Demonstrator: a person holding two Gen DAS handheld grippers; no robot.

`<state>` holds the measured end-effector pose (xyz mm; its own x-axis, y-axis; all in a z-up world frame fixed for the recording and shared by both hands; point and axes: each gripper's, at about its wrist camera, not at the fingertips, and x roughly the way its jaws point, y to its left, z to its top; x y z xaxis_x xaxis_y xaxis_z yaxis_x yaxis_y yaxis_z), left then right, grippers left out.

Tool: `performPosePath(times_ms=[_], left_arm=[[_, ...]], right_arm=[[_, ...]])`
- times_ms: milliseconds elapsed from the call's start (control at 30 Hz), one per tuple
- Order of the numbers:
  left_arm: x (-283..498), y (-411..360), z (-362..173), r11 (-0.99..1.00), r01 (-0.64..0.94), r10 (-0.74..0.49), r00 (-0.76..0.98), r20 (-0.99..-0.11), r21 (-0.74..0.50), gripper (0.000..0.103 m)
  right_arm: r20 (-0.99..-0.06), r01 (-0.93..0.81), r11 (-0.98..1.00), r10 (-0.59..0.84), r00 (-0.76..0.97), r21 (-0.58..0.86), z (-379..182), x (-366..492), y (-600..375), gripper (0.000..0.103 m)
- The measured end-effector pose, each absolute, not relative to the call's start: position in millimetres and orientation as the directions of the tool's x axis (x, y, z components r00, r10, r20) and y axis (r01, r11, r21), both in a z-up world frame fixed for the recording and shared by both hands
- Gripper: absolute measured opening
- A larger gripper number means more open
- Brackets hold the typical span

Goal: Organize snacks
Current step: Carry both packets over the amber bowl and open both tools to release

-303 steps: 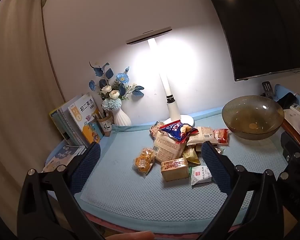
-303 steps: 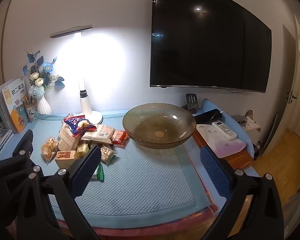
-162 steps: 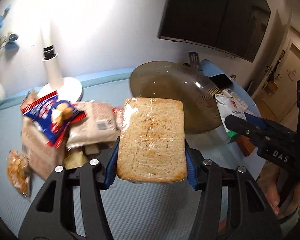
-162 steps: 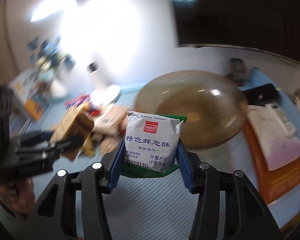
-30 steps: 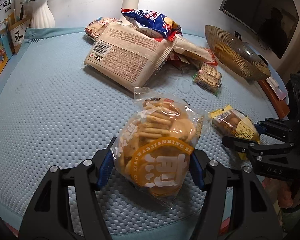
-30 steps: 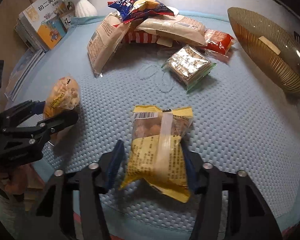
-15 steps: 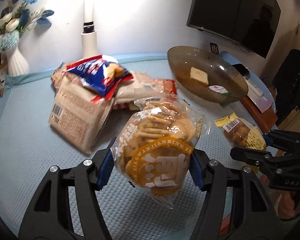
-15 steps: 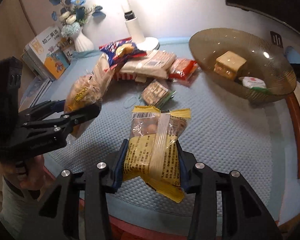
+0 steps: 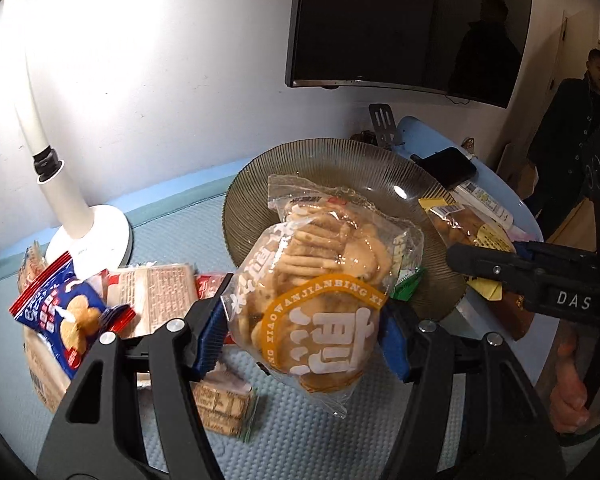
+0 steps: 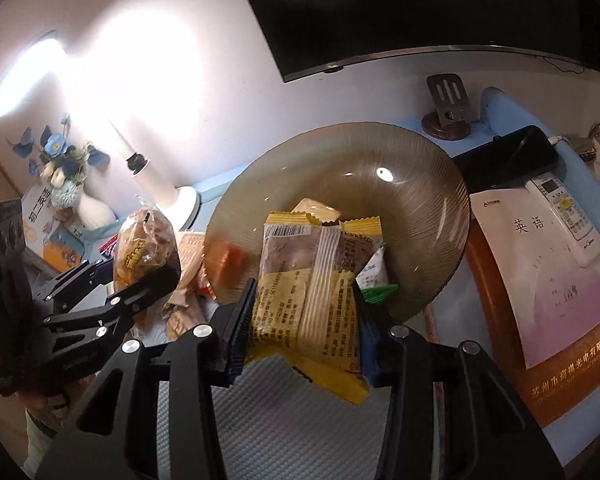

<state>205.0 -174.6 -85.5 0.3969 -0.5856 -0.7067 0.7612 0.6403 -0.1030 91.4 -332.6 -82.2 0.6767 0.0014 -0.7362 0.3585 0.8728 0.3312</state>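
Note:
My left gripper (image 9: pixel 300 324) is shut on a clear bag of round crackers (image 9: pixel 320 280) with an orange label, held above the mat just before the brown glass bowl (image 9: pixel 340 160). My right gripper (image 10: pixel 300 316) is shut on a yellow snack packet (image 10: pixel 308 296), held at the near rim of the bowl (image 10: pixel 420 184). A tan bread pack (image 10: pixel 316 208) and a white-green packet (image 10: pixel 374 276) lie in the bowl. The left gripper with the cracker bag (image 10: pixel 144 248) shows at the left of the right wrist view. The right gripper's fingers (image 9: pixel 500 268) show at the right of the left wrist view.
Several snacks lie on the blue mat: a blue-red bag (image 9: pixel 68 316), a pale wrapped pack (image 9: pixel 156 292), a small clear pack (image 9: pixel 224 404). A white lamp base (image 9: pixel 96 240) stands behind. A phone (image 10: pixel 508 156), a remote (image 10: pixel 564 212) and a booklet (image 10: pixel 540 280) lie right of the bowl. A flower vase (image 10: pixel 88 204) stands far left.
Both grippers have moved forward and to the right toward the bowl, each still holding its snack. The bowl looms larger in both views.

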Motion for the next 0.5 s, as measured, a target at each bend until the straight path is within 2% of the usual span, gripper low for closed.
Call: performPosePath(times_ms=[267, 367, 400, 500], left_arm=[[236.8, -214.5, -92.2, 0.655, 0.751, -0.572, 0.42, -0.705, -0.085, 0.066], [243.4, -212.8, -93.1, 0.661, 0.741, -0.581, 0.409, -0.704, -0.115, 0.073], [242.8, -209.5, -93.2, 0.663, 0.739, -0.584, 0.41, -0.7, -0.12, 0.073], [235.9, -195.0, -89.0, 0.667, 0.736, -0.587, 0.424, -0.69, -0.116, 0.073]], right_arm=[[-0.747, 0.421, 0.838, -0.024, 0.665, 0.348, -96.3, 139.1, -370.4, 0.045], [-0.745, 0.425, 0.84, -0.037, 0.666, 0.338, -98.7, 150.4, -374.9, 0.047], [-0.741, 0.42, 0.844, -0.04, 0.67, 0.334, -98.0, 151.9, -374.3, 0.051], [-0.733, 0.413, 0.854, -0.056, 0.678, 0.316, -94.6, 148.2, -367.5, 0.051]])
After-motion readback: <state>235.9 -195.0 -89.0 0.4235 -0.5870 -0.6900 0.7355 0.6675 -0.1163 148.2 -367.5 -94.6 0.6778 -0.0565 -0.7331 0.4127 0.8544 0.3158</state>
